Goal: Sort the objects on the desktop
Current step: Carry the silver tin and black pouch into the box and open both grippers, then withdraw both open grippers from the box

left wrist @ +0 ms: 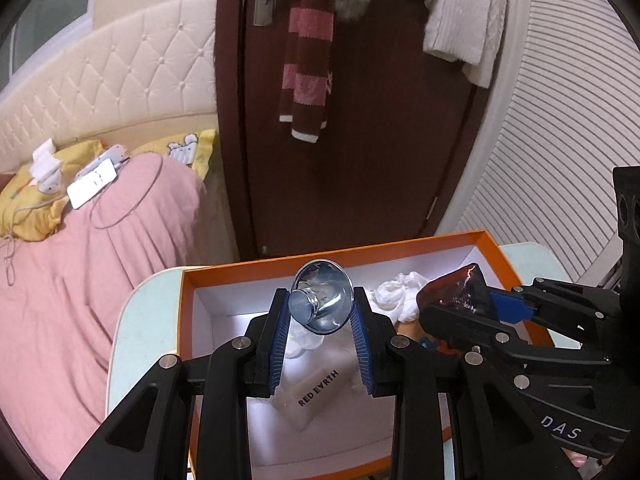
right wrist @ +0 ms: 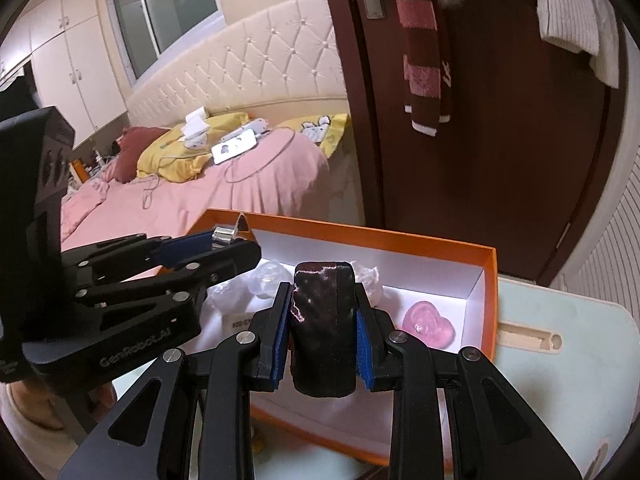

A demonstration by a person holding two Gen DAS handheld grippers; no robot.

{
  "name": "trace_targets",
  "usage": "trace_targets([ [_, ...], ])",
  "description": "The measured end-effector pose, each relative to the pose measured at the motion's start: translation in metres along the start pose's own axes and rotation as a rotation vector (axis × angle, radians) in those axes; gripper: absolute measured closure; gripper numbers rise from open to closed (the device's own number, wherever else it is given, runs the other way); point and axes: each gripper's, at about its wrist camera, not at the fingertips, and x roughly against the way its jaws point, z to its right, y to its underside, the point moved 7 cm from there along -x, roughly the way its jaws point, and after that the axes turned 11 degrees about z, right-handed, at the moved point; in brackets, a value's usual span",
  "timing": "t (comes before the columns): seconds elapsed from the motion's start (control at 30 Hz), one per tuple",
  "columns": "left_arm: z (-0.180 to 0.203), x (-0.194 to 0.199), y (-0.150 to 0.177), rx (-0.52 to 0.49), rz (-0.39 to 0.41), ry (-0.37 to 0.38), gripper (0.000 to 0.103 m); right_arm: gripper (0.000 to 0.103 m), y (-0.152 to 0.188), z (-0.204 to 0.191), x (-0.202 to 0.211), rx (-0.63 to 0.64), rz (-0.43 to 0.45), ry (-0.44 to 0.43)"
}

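Observation:
My left gripper [left wrist: 321, 312] is shut on a shiny silver cone-shaped metal piece [left wrist: 322, 302] and holds it above the orange box [left wrist: 188, 280]. My right gripper [right wrist: 323, 312] is shut on a dark red glossy block [right wrist: 323, 328] over the same box [right wrist: 490, 264]; it shows at the right in the left wrist view [left wrist: 454, 294]. The left gripper appears at the left in the right wrist view [right wrist: 224, 240]. Inside the box lie a white "RED EARTH" pouch [left wrist: 316, 396], crumpled white tissue [left wrist: 400, 292] and a pink heart [right wrist: 430, 326].
The box sits on a pale blue-green table [right wrist: 560, 380] with a wooden slot [right wrist: 528, 338] to its right. A bed with a pink cover [left wrist: 80, 280] lies to the left. A dark brown door [left wrist: 380, 120] with hanging scarf and sweater stands behind.

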Motion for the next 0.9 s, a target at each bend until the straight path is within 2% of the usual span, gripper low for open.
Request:
trace_targets([
  [0.1, -0.003, -0.005, 0.001, 0.008, -0.009, -0.011, 0.075, 0.074, -0.001, 0.004, -0.006, -0.005, -0.004, 0.007],
  [0.17, -0.006, -0.004, -0.001, 0.019, 0.012, -0.030, 0.067, 0.073, -0.001, 0.007, -0.009, -0.011, -0.002, 0.018],
  [0.2, -0.008, -0.003, -0.002, 0.028, 0.026, -0.039, 0.049, 0.073, -0.001, 0.009, -0.011, -0.022, 0.000, 0.024],
  [0.23, -0.010, -0.001, -0.004, 0.036, 0.041, -0.048, 0.038, 0.070, -0.002, 0.011, -0.012, -0.035, 0.003, 0.030],
  [0.3, -0.014, 0.002, -0.007, 0.044, 0.064, -0.055, 0.038, 0.068, -0.003, 0.015, -0.012, -0.066, 0.011, 0.022],
  [0.37, -0.017, 0.005, -0.008, 0.046, 0.068, -0.059, 0.038, 0.056, -0.004, 0.018, -0.010, -0.097, 0.027, 0.013],
  [0.43, -0.021, 0.007, -0.009, 0.050, 0.072, -0.065, 0.036, 0.036, -0.007, 0.020, -0.003, -0.117, 0.065, 0.017],
  [0.5, -0.026, 0.010, -0.008, 0.065, 0.075, -0.074, 0.036, 0.031, -0.012, 0.022, 0.006, -0.132, 0.112, 0.019],
  [0.6, -0.034, 0.016, -0.006, 0.089, 0.080, -0.083, 0.035, 0.031, -0.018, 0.025, 0.016, -0.156, 0.152, 0.019],
  [0.7, -0.042, 0.026, -0.002, 0.111, 0.084, -0.095, 0.031, 0.031, -0.018, 0.030, 0.023, -0.178, 0.156, 0.030],
  [0.9, -0.047, 0.051, 0.011, 0.137, 0.082, -0.092, 0.030, 0.031, -0.003, 0.036, 0.041, -0.217, 0.145, 0.059],
])
